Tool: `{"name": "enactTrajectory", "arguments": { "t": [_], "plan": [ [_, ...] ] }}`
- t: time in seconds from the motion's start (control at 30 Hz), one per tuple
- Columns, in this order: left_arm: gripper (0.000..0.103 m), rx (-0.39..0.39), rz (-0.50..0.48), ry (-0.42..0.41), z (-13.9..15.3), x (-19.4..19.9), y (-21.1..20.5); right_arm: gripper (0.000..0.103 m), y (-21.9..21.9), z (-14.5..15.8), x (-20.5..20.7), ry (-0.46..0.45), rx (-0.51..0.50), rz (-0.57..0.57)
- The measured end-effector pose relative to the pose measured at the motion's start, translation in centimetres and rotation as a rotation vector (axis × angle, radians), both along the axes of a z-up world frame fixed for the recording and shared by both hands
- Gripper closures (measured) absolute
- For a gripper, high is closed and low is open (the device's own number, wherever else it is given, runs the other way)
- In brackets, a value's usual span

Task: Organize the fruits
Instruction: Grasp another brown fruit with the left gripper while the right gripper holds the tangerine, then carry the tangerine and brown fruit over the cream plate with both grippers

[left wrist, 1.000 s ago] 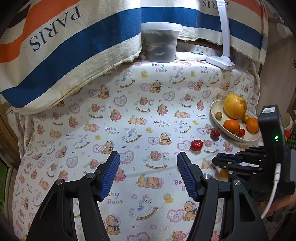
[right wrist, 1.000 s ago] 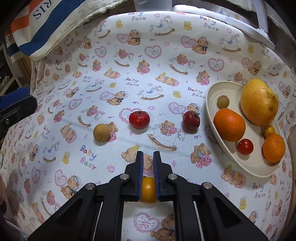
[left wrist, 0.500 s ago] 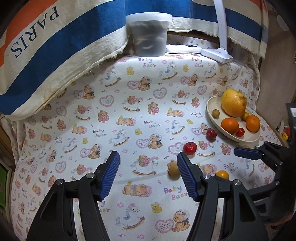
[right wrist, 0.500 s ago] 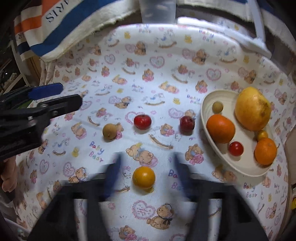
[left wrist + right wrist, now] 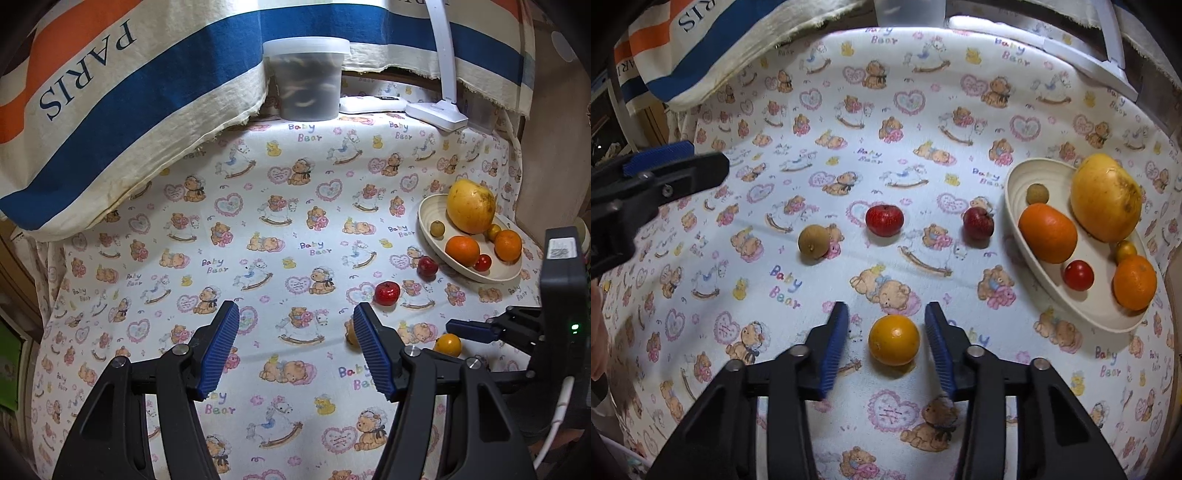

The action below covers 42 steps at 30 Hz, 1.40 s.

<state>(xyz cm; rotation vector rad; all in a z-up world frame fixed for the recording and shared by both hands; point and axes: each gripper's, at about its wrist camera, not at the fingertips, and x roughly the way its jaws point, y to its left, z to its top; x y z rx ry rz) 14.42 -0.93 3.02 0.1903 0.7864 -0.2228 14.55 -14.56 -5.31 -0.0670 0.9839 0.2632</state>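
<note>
Right wrist view shows the right gripper (image 5: 886, 343) with a small yellow-orange fruit (image 5: 894, 339) sitting on the bear cloth (image 5: 923, 122) between its blue pads. The jaws have just been closing in, but a thin gap shows on each side of the fruit, so the pads do not press it. The cream bowl (image 5: 1012, 184) is the big thing to find things by. It sits off to the right of that fruit and holds a big yellow fruit (image 5: 1106, 197), two oranges, a tiny red one, a little brown one, and a small yellow one half hidden behind an orange. Just left of the bowl lies a dark red fruit (image 5: 978, 222), then a bright red fruit (image 5: 884, 220) farther left, then a brown round fruit (image 5: 813, 240) farthest from the bowl. In the left wrist view the left gripper (image 5: 295, 350) has its jaws wide apart with nothing between them. Its right pad hides most of the brown fruit. The right gripper shows there only from the side, and its edge is cut off. A foggy tub (image 5: 306, 83) stands far behind the bowl, and I cannot tell what is in it. A striped cloth (image 5: 110, 110) hangs over the back.
</note>
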Motion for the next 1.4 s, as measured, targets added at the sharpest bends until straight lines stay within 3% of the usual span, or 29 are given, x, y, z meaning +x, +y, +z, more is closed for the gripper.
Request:
{"name": "enactTrajectory", "arguments": {
  "t": [0.07,0.27,0.4,0.63,0.83,1.1,1.27,1.4],
  "plan": [
    [0.040,0.004,-0.005,-0.005,0.1,-0.1,-0.1,0.075,0.0,-0.1,0.1,0.010,-0.004,-0.002],
    [0.040,-0.004,-0.017,0.005,0.0,0.4,-0.6,0.075,-0.5,1.6,-0.4,-0.046,-0.026,-0.014],
    [0.040,0.026,-0.029,0.068,-1.4,1.4,-1.7,0.075,-1.4,3.2,-0.2,-0.080,-0.020,-0.033],
    [0.055,0.002,-0.048,0.224,-4.4,3.1,-2.8,0.075,-2.7,4.5,0.4,-0.098,-0.024,-0.059],
    [0.068,-0.005,-0.048,0.273,-5.8,4.0,-3.5,0.075,-3.6,4.7,0.4,-0.096,-0.014,-0.072],
    [0.074,-0.013,-0.055,0.277,-5.7,4.4,-4.2,0.075,-4.8,4.3,0.5,-0.086,0.007,-0.094],
    [0.087,-0.024,-0.074,0.287,-5.9,4.3,-4.8,0.075,-5.3,4.1,0.4,-0.090,0.001,-0.108],
    [0.087,0.004,-0.076,0.277,-5.8,4.0,-5.4,0.075,-5.8,4.2,0.3,-0.089,0.010,-0.114]
  ]
}}
